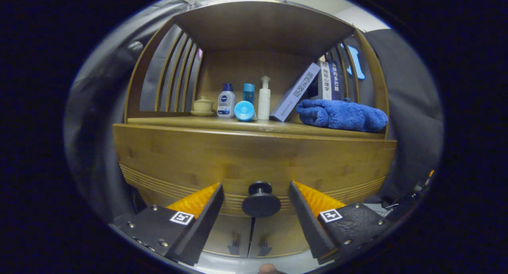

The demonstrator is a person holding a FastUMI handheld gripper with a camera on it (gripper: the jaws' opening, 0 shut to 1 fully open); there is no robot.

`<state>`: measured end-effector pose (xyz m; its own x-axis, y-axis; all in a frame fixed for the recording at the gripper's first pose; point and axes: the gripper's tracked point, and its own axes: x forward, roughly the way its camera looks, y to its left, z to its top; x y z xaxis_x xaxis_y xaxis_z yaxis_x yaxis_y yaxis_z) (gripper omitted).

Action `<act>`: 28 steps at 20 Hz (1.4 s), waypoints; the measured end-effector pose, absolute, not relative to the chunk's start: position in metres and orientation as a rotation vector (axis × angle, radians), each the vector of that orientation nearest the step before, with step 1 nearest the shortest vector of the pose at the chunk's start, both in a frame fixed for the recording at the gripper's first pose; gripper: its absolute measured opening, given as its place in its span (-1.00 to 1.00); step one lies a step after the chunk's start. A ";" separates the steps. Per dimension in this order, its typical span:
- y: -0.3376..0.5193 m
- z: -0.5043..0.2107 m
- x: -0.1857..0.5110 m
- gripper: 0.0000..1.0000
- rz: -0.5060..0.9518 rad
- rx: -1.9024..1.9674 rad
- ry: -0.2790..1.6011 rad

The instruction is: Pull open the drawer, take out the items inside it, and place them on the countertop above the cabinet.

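Note:
The wooden drawer front (254,155) spans the cabinet just under the countertop (254,125). Its round black knob (260,202) sticks out towards me. My gripper (257,190) is open, and the knob sits between the two fingers without either one touching it. The drawer looks closed, so whatever lies inside is hidden.
On the countertop stand a small lidded cup (203,105), a white bottle with a blue cap (226,101), a blue bottle (246,105), a white pump bottle (264,99), leaning books (295,92) and a folded blue towel (342,114). Two lower doors (250,236) sit below.

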<state>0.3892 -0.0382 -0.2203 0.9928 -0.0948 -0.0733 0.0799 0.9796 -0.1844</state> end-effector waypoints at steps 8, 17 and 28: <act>-0.039 -0.218 0.409 0.99 -0.083 -0.163 -0.032; -0.044 -0.196 0.355 0.96 -0.048 -0.095 0.082; -0.011 -0.063 0.248 0.97 0.015 -0.139 0.080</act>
